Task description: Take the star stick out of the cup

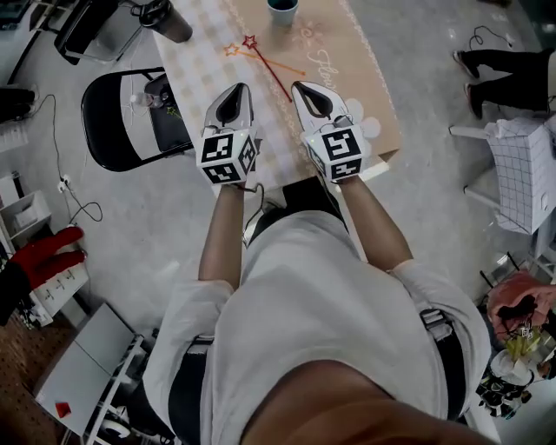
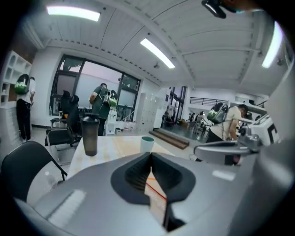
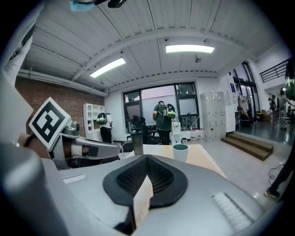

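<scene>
The star stick [image 1: 269,69] lies flat on the table [image 1: 373,96] near the cup [image 1: 282,9], so the job looks done, and the left gripper [image 1: 237,89] and right gripper [image 1: 302,87], both closed tight on nothing and well short of the cup, probably need only rest.

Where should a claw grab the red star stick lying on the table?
Lower shaft of the red star stick, straight from above, claw closing across it: it lies flat on the table, and the orange star stick crosses it near the star.

Nothing legible — cursive on the mat [image 1: 365,87] too faint.
</scene>
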Demonstrator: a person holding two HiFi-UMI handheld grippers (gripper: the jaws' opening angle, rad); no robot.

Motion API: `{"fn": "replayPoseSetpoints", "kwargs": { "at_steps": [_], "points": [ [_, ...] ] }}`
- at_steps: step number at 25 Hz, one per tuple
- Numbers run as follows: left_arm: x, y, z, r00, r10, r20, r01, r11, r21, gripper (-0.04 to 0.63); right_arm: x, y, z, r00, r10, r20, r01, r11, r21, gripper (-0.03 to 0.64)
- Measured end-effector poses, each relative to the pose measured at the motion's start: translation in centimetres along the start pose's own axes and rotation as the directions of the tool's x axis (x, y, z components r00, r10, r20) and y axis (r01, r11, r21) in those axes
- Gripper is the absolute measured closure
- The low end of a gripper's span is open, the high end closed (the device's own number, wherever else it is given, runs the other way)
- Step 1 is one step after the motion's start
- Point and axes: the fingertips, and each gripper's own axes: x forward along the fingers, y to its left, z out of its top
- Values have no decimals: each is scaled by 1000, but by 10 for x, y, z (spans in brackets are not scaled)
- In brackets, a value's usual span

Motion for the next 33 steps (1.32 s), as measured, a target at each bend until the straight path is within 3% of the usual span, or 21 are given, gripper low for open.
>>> {"fn": "replayPoseSetpoints", "kwargs": {
  "at_steps": [7,15,22,33],
  "points": [
    [-106,-18,8,993,-25,114,21,999,36,592,-64,76,31,994,-46,98,51,998,-44,618],
    [-194,-31,6,980,-77,182,71,997,40,592,-126,142,50,985,-99,145,109,992,-66,618],
    [-229,-55,11,963,-141,228,124,988,87,592,-158,162,58,978,-130,162,147,985,-93,617],
    [-248,-62,13,951,-188,244,168,981,98,592,-180,179,62,974,-163,158,184,974,-133,617]
  ]
}}
